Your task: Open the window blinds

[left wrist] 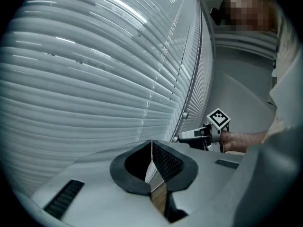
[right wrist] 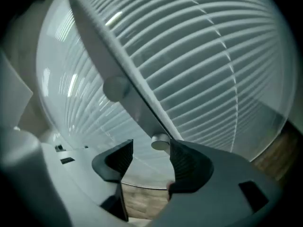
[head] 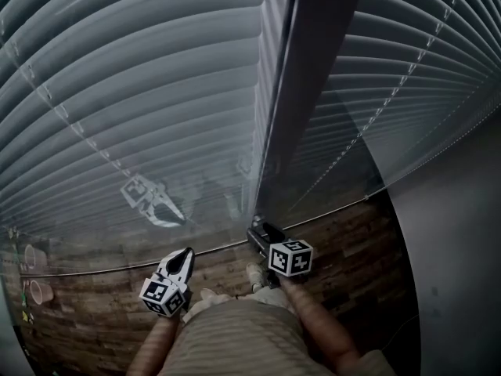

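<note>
Low in the right gripper view, the right gripper (right wrist: 150, 148) stands wide, a small round grey knob (right wrist: 161, 142) between its jaws, beside the right one. The left gripper (left wrist: 151, 144) is closed and empty, farther off. Beyond, the dark window post (right wrist: 118, 65) climbs to the upper left between pale horizontal-slatted blinds (right wrist: 213, 56).

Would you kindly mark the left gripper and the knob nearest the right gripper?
left gripper (left wrist: 151, 145): left gripper view, between its closed fingertips.
nearest knob (right wrist: 160, 142): right gripper view, its end face.
</note>
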